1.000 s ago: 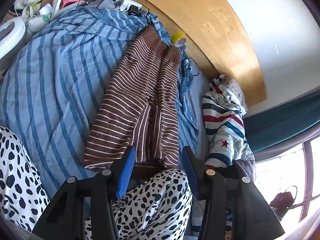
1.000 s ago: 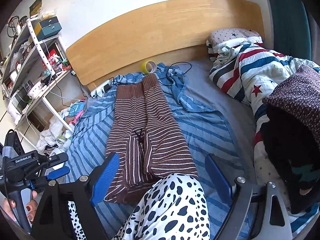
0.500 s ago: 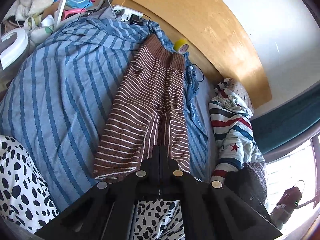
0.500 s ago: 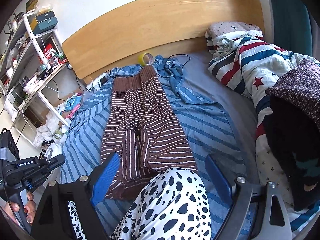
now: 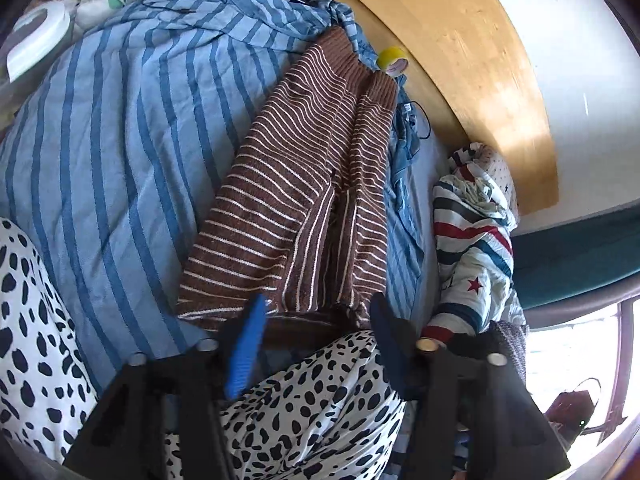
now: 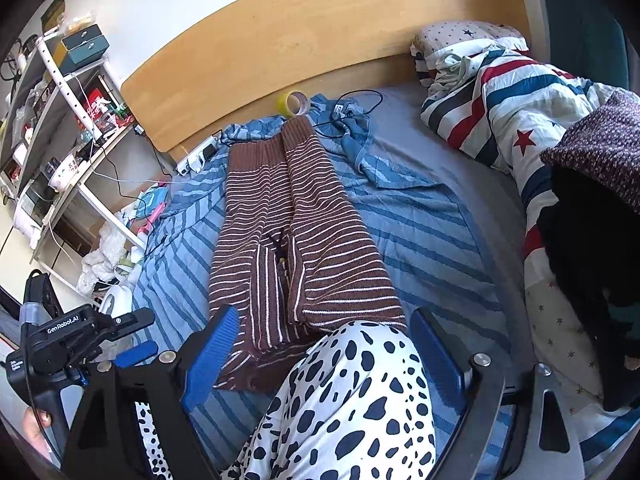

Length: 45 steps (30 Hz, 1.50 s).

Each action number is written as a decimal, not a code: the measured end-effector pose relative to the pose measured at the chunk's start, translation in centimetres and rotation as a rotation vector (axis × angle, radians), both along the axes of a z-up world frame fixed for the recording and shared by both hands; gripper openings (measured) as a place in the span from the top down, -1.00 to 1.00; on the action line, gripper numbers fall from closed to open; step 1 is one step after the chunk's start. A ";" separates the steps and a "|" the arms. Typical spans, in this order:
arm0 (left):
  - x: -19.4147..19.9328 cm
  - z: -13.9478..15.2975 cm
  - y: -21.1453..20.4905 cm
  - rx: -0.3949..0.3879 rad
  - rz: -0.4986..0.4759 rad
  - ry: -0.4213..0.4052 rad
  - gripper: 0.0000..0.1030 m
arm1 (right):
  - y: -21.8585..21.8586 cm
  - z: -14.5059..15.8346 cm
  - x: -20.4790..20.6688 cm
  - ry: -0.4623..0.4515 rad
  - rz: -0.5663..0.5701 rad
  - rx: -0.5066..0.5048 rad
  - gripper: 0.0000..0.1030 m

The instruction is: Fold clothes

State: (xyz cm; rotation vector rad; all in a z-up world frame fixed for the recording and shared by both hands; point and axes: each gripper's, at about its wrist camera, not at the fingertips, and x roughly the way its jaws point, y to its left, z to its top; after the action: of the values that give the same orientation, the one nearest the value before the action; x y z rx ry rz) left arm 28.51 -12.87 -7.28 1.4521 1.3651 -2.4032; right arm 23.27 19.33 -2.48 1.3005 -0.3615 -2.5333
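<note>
- On bed [image 6: 420, 216]: ribbed brown knit trousers [image 5: 288, 208], thin white stripes, flat on blue striped blanket [image 5: 120, 128].
- Left gripper [image 5: 316, 320] jaws opening, empty; half a second ago clamped.
- Right gripper [image 6: 324, 340] jaws spread, empty.

bright daylight, window [image 5: 576, 344] glare blown out, fisheye edges warped, sharp.

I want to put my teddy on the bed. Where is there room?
Free: the grey sheet between the brown striped trousers and the star quilt, and the blue striped blanket left of the trousers. Crowded: by the headboard, with tape roll and cables.
</note>
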 end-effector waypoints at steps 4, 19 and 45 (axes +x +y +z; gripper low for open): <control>0.1 0.0 -0.5 0.040 0.025 0.013 -0.35 | 0.3 -0.6 -0.3 -0.022 -0.015 -0.001 -0.74; 0.3 -1.7 -1.4 -0.021 0.221 -0.068 -0.35 | 0.1 -1.4 -0.8 -0.052 -0.021 -0.021 -0.74; -0.3 -2.2 0.2 -0.229 0.106 -0.058 1.00 | 0.5 -2.0 -1.1 -0.056 -0.046 0.008 -0.74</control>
State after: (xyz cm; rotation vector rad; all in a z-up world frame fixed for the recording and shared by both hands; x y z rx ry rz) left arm 28.23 -12.67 -9.48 1.3450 1.0841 -2.3400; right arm 22.21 19.81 -4.51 1.3846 -0.3980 -2.5425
